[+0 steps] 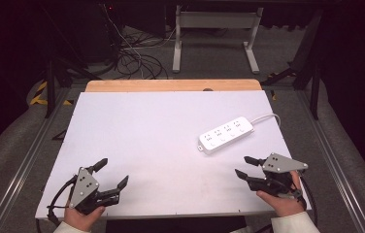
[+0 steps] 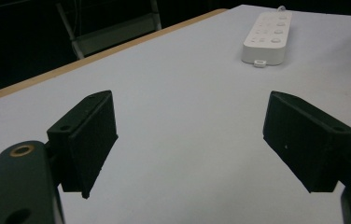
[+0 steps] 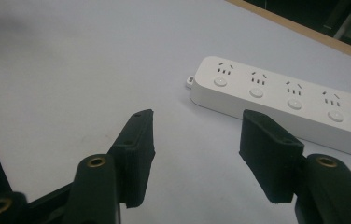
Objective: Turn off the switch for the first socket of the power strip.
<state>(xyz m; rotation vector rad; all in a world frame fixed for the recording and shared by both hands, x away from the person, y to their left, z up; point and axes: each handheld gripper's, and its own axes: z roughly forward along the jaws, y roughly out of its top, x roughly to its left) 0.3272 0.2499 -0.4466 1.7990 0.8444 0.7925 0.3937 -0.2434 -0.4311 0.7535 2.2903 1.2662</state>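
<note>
On white table: power strip; left tongs, right tongs apart, empty; dark room beyond.

Dark room, grey floor, tangled cables, white frame

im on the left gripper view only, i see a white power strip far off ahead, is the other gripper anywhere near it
Observer: Yes. In the high view the right hand-held gripper sits just short of the power strip, jaws open, not touching it.
Operator: how many sockets, cant count from here
Observer: Four, each with a round button, clear in the right gripper view.
Operator: is it plugged in
Observer: Its white cord runs off the table's right edge; the end is out of sight.
</note>
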